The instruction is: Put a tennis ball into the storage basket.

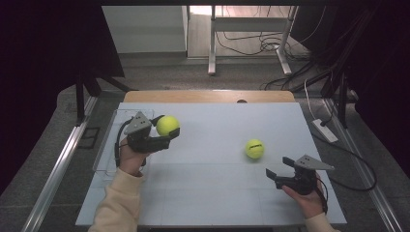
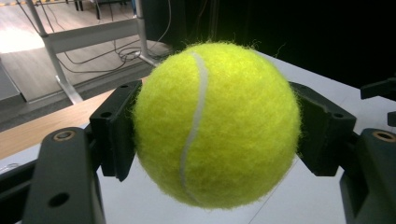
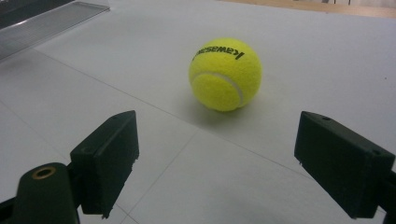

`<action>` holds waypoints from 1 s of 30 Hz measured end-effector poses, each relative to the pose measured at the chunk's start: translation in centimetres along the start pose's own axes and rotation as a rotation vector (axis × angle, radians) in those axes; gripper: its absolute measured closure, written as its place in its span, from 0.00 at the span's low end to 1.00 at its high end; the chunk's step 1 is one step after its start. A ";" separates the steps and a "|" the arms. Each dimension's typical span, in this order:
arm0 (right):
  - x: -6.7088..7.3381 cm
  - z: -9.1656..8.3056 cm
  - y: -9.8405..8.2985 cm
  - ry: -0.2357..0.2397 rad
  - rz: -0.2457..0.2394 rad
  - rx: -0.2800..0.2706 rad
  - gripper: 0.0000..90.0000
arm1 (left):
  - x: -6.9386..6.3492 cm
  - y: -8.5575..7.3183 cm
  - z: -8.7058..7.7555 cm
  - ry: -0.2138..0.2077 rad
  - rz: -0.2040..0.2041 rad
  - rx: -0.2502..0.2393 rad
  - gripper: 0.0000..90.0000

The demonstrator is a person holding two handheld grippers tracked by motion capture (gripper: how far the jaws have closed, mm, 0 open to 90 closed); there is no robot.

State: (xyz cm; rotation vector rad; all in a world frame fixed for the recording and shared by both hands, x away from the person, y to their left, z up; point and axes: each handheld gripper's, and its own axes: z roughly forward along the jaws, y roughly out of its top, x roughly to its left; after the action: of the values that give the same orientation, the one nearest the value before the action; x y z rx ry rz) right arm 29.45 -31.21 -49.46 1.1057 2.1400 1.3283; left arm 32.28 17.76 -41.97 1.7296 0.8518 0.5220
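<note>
Across the pale grey tabletop [image 1: 212, 188], the left gripper [image 1: 170, 129] clamps one fuzzy yellow tennis ball [image 2: 217, 123] above the surface, while the right gripper [image 1: 279, 170] gapes wide near another printed yellow tennis ball [image 3: 225, 73] lying ahead.

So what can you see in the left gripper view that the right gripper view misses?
The left gripper view alone shows a tennis ball squeezed between the left gripper pads, lifted off the table, with a desk frame and cables on the floor behind. The right gripper view alone shows the second tennis ball, with black lettering, lying loose on the table ahead of the open right gripper, plus a clear tray at the top left. Both share the white table and its wooden far edge.
</note>
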 end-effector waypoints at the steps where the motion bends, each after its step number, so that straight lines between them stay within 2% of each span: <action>1: 0.0 0.0 0.0 -0.002 -0.001 0.001 0.16 | 0.1 0.0 0.0 0.001 -0.003 -0.001 0.29; 19: 0.0 0.0 0.0 0.001 0.003 -0.003 0.16 | 1.5 -0.2 -0.8 0.050 -0.026 -0.004 0.29; 30: 0.0 0.0 0.1 0.005 0.005 -0.005 0.16 | 2.9 -0.3 -1.2 0.096 -0.070 -0.006 0.29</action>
State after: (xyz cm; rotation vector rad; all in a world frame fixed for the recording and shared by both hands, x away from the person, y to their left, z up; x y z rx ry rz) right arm 29.54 -31.18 -49.39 1.1069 2.1381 1.3395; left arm 33.22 20.76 -42.06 1.6732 0.9747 0.5636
